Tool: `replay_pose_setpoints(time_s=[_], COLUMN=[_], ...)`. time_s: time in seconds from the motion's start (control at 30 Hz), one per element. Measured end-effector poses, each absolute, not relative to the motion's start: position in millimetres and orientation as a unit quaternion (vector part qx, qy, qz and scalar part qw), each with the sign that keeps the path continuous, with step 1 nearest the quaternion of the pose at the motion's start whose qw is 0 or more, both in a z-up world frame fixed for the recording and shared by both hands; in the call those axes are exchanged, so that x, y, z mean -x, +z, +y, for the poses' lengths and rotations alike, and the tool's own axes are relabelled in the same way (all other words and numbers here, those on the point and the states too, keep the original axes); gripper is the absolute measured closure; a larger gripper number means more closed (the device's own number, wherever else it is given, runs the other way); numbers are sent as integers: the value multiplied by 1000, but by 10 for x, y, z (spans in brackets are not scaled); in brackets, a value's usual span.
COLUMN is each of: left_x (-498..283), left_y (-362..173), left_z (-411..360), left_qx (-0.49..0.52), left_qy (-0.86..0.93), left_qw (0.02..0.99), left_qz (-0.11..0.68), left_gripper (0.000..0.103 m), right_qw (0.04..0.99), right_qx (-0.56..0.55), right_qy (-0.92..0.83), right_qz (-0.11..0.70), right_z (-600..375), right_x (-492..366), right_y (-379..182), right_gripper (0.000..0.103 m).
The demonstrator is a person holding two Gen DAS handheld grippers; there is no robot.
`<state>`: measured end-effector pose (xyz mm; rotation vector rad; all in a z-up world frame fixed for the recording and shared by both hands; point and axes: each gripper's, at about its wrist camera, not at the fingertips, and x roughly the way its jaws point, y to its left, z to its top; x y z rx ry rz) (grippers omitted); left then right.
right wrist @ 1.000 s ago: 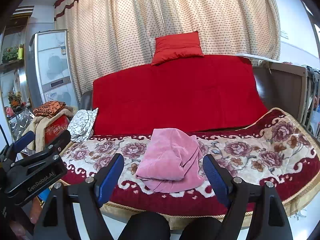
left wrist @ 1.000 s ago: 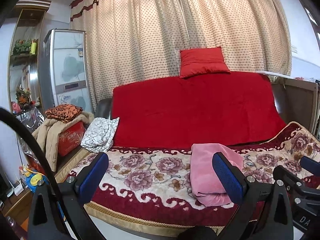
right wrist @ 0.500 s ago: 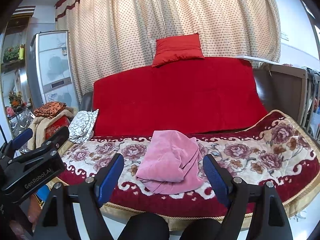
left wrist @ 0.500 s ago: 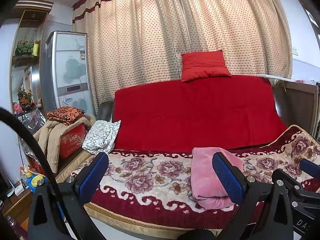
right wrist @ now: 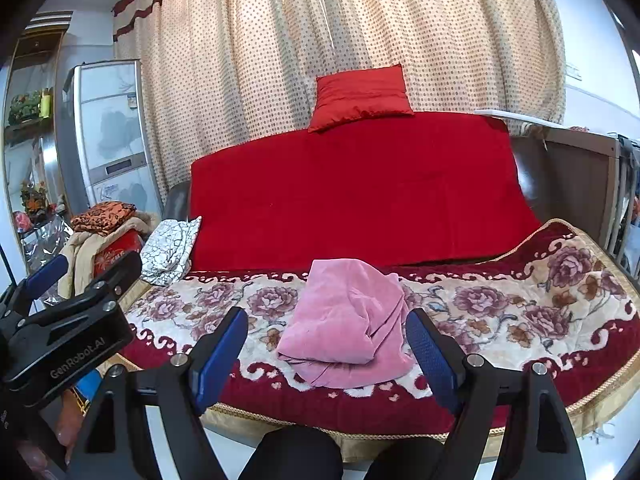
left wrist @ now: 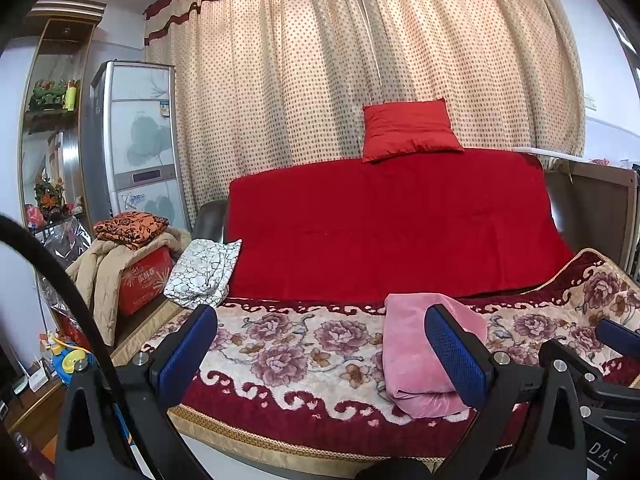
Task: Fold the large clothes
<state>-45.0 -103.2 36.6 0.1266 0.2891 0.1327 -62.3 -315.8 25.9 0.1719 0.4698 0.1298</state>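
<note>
Both grippers, left and right, spread wide and empty, short of pink garment bunched, seemingly part-folded, near floral blanket's front edge: risk of pinching several layers or blanket pile.

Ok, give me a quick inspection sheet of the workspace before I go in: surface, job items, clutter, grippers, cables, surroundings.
Surface: floral blanket covers the sofa seat; red throw over the backrest.
Job's things: pink garment lies bunched near the seat's front edge, untouched.
Clutter: white patterned cloth at the seat's left end; orange cloth and beige coat piled on a red box beside the sofa.
Grippers: left gripper and right gripper both open, empty, short of the garment.
Cables: one black cable arcs across the left wrist view.
Surroundings: dotted curtain, red cushion on the backrest, tall white appliance at left.
</note>
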Motion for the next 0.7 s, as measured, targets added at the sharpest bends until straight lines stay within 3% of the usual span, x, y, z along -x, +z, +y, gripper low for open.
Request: replay_pose_setpoints(time_s=[0.7], left_x=[410], left_y=[294], left_z=[-1026], left_qx=[-64], left_qy=[63], left_qw=[984], left_qz=[152], left_gripper=[0], right_qw=[966], right_qx=[-84], right_qy=[66], right_qz=[238], right_z=[-3100], right_x=[601], right_y=[208], right_gripper=[19])
